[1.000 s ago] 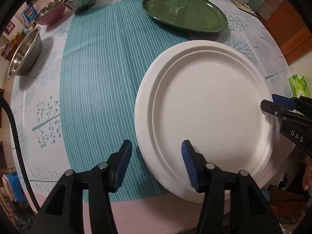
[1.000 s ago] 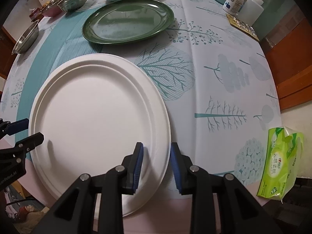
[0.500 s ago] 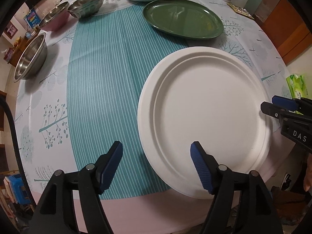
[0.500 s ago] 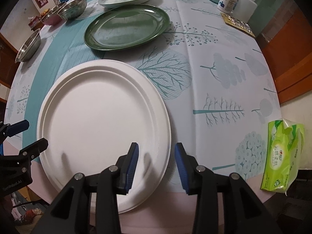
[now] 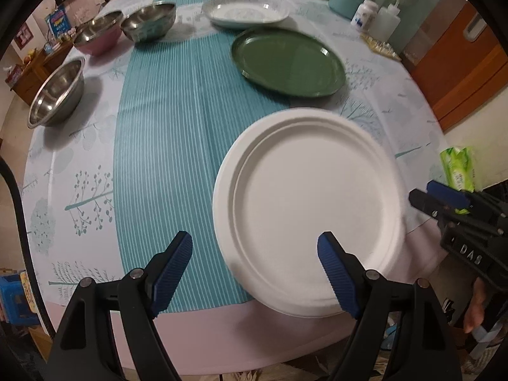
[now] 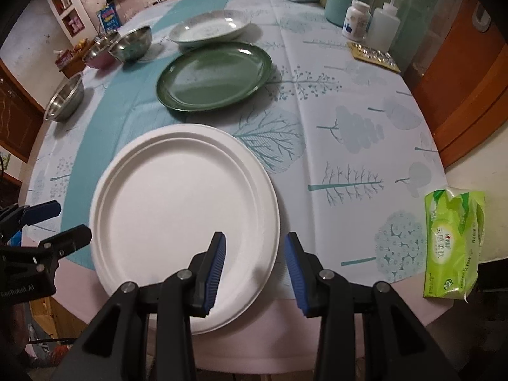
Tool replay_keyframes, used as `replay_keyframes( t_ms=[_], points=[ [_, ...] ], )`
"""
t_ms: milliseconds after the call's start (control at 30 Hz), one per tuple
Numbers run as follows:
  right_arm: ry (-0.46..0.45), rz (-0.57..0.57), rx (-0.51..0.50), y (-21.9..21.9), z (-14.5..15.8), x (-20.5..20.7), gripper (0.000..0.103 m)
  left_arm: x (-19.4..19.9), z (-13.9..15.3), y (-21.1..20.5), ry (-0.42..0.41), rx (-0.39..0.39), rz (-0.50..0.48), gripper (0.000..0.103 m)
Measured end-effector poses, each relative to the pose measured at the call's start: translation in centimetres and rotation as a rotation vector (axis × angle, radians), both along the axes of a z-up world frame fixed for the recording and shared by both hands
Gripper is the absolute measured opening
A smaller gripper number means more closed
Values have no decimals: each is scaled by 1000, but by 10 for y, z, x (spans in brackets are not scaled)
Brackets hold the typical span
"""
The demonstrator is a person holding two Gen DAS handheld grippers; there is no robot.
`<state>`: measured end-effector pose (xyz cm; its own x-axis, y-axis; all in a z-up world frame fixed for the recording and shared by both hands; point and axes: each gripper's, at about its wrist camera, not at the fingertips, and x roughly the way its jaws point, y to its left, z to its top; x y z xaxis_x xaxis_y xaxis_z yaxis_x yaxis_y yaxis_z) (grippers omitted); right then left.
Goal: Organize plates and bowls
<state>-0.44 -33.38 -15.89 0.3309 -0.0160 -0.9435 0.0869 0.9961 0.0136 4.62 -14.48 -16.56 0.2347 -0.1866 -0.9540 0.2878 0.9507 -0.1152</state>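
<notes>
A large white plate (image 5: 311, 209) (image 6: 184, 219) lies at the near edge of the round table. A green plate (image 5: 287, 62) (image 6: 214, 74) lies beyond it, then a pale patterned dish (image 5: 246, 11) (image 6: 209, 27). Three steel bowls, one with a pink outside (image 5: 98, 33), one beside it (image 5: 149, 20) and one nearer (image 5: 57, 92), stand at the far left. My left gripper (image 5: 255, 273) is open and empty, just short of the white plate's near left rim. My right gripper (image 6: 255, 270) is open and empty over the plate's near right rim.
A green tissue pack (image 6: 454, 244) lies at the table's right edge. Two white bottles (image 6: 357, 19), a teal canister (image 6: 341, 3) and a foil blister pack (image 6: 373, 55) stand at the far right. A striped teal runner (image 5: 165, 146) crosses the table.
Both grippers have drawn back from the white plate and their jaws have opened wider. The plate lies where it was.
</notes>
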Motion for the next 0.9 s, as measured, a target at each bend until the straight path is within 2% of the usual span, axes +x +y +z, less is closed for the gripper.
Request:
replay_keyframes(
  t_ms=[133, 300, 500, 733, 900],
  points=[
    [-48, 12, 17, 3, 12, -6, 39, -6, 21, -2, -63, -20, 3, 80],
    [-101, 34, 59, 6, 33, -14, 39, -18, 58, -1, -184, -73, -9, 80],
    [-145, 89, 141, 7, 62, -21, 39, -22, 93, -3, -217, -73, -22, 80],
    [-274, 146, -9, 12, 107, -21, 39, -2, 133, -5, -217, -102, -1, 80],
    [-315, 153, -3, 3, 127, -4, 39, 25, 159, -5, -267, -117, 13, 82]
  ],
)
